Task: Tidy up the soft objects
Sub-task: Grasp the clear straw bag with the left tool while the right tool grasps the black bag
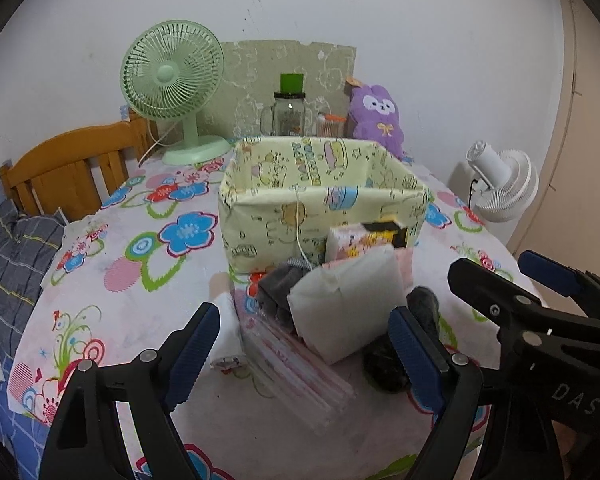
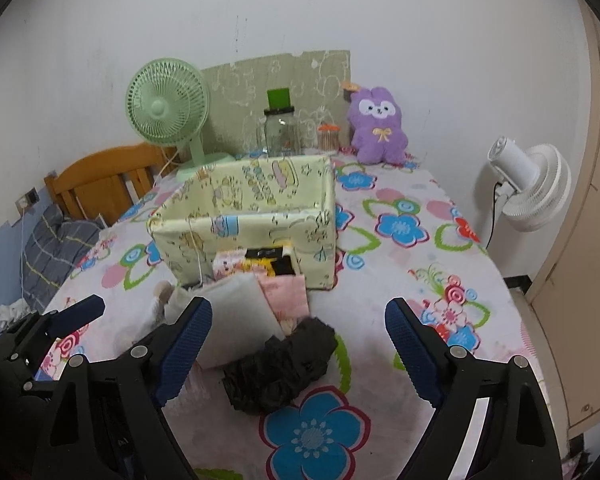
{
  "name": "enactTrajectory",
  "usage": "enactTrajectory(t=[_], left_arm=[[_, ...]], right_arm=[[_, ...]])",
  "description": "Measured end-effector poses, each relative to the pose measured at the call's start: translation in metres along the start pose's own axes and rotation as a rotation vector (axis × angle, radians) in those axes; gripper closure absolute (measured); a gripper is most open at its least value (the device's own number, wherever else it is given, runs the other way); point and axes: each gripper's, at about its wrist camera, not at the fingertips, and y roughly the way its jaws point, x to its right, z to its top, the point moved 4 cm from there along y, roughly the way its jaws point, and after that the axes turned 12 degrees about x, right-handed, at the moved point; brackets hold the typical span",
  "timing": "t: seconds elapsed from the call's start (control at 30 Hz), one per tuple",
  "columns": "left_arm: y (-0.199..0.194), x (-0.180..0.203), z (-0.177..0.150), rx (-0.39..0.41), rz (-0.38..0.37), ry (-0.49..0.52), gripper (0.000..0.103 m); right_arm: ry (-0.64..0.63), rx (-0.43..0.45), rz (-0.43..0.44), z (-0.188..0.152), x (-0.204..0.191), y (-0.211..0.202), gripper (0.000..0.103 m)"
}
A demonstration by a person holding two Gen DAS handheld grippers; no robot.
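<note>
Both grippers spread wide, nothing held. L gripper (image 1: 304,348) hovers over white soft pack (image 1: 348,304). R gripper (image 2: 300,344) over crumpled black cloth (image 2: 284,364). Soft items piled on floral tablecloth (image 2: 400,280), just in front of pale-yellow cartoon-print fabric box (image 1: 324,196). Purple plush bunny (image 2: 378,126) at back by wall.

cloth-covered box (image 1: 320,204), wooden headboard (image 1: 72,172)

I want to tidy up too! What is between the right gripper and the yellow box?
In the right wrist view, a black bag, a white pack and a pink pack lie between the open right gripper and the yellow box.
</note>
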Motion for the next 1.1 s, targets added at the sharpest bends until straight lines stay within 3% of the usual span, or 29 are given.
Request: enactTrajectory(t=[0.6, 1.0, 1.1], left_arm=[[0.026, -0.010, -0.035, -0.072, 0.042, -0.044, 0.024], [0.036, -0.003, -0.050, -0.144, 0.035, -0.077, 0.049], [0.036, -0.001, -0.051, -0.137, 0.044, -0.064, 0.051]], right_arm=[[0.021, -0.076, -0.011, -0.039, -0.009, 0.034, 0.019], [0.043, -0.150, -0.029, -0.054, -0.007, 0.049, 0.025], [0.056, -0.169, -0.022, -0.059, -0.007, 0.052, 0.027]])
